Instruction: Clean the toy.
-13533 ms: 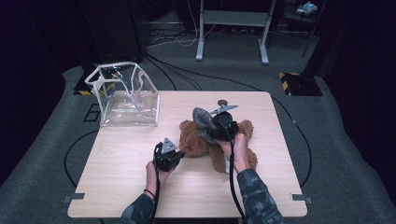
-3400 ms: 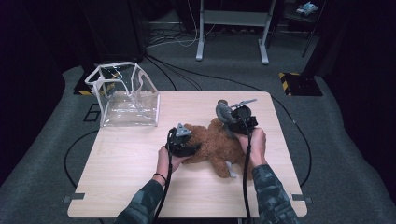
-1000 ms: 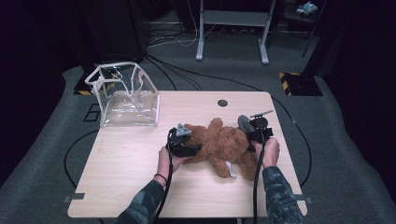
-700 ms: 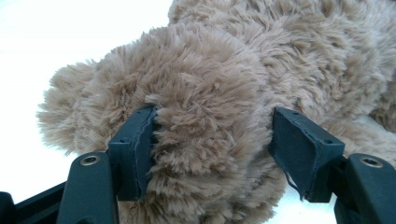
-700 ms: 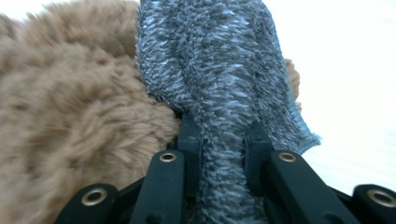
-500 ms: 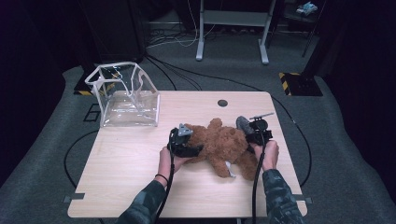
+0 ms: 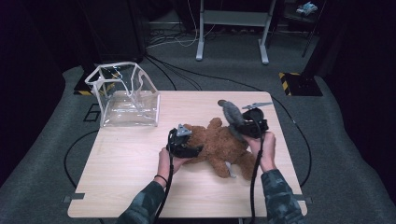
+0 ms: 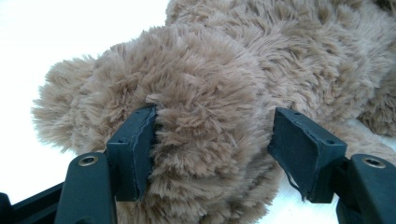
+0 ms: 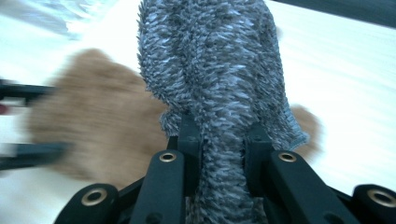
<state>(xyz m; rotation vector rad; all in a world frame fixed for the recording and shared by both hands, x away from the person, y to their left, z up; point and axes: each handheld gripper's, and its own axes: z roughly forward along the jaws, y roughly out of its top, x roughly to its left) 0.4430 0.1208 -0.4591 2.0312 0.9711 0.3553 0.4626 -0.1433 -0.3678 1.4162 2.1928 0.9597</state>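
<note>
Since a second ago, the right tool [image 7: 246,125] has lifted its grey fuzzy cloth [image 7: 230,115] up. On the bench [image 7: 121,177], the left tool [image 7: 188,145] has just been opening around the fluffy brown teddy bear [image 7: 219,147]; the right tool is clamped on the cloth.
</note>
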